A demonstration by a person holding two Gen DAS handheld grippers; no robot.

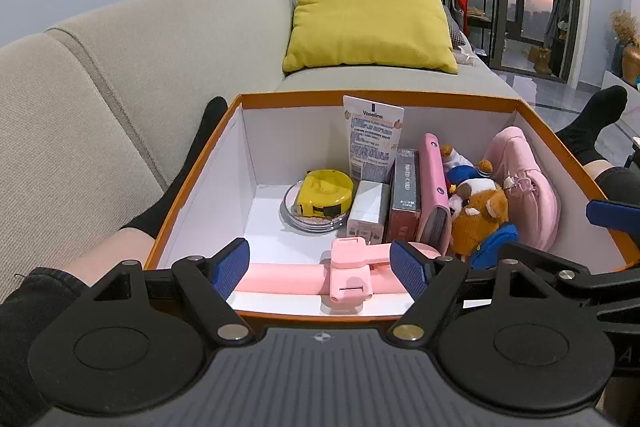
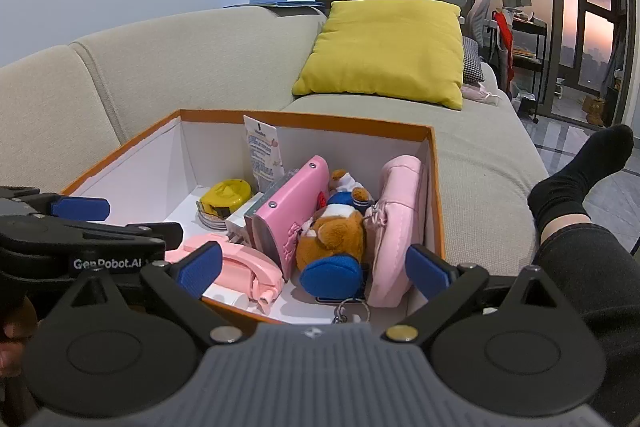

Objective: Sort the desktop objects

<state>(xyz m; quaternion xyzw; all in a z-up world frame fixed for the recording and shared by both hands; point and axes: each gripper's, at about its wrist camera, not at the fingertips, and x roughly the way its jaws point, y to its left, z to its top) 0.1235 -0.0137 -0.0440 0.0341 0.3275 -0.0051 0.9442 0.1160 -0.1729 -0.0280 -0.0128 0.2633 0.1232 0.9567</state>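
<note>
Currently, you hold both grippers over the near rim of the orange-edged cardboard box with white inner walls (image 1: pixel 432 99). Your left gripper (image 1: pixel 320 269) stands with its jaws apart; the pink plastic folding phone stand (image 1: pixel 348 277) lies between its blue-padded fingers (image 1: pixel 231 266) on the box floor, and whether the pads press on it cannot be told. Beyond those fingers sit a yellow tape measure (image 1: pixel 325 193) on a round dish, an upright white lotion tube (image 1: pixel 372 137) and a white rectangular carton (image 1: pixel 369 207). Your right gripper (image 2: pixel 314 271) is spread wide and grips nothing. Between its fingers (image 2: pixel 428 271) lies a brown plush toy with a blue cap (image 2: pixel 334 247); a pink padded pouch (image 2: pixel 394 227) stands beside the right finger.
</note>
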